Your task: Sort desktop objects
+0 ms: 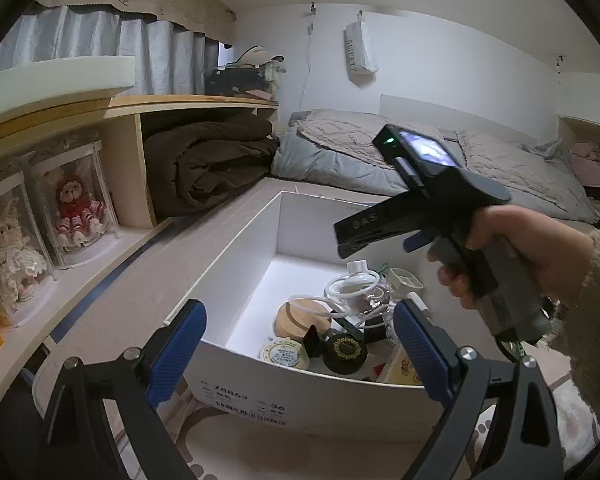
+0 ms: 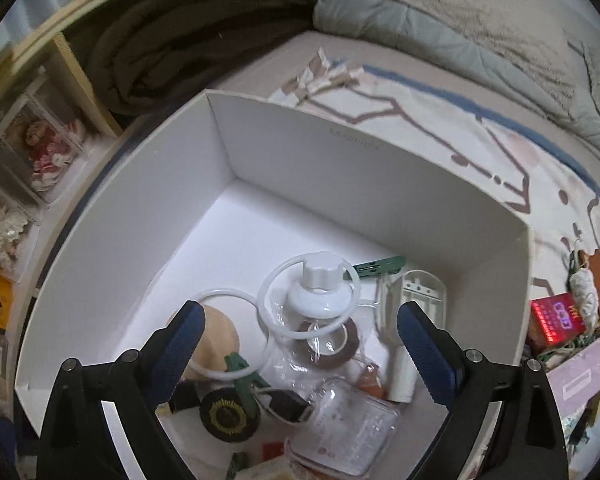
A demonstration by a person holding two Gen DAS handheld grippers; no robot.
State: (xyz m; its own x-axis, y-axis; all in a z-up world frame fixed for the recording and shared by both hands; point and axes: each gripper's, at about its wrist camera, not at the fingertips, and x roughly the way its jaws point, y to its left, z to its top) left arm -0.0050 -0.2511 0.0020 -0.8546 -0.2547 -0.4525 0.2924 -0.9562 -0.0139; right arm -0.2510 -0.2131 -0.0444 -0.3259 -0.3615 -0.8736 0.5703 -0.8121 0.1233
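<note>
Box [image 2: 340,152] contents partly behind jaws

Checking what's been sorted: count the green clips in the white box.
2: one green clip behind the white-capped bottle, another beside the black round lid. Clutter may hide more.

The left wrist camera sits low and close by the near wall of the white box [image 1: 300,392], looking across it toward the bed [image 1: 380,148], while the right wrist camera looks steeply down into the same box [image 2: 340,152], perhaps from just above.
</note>
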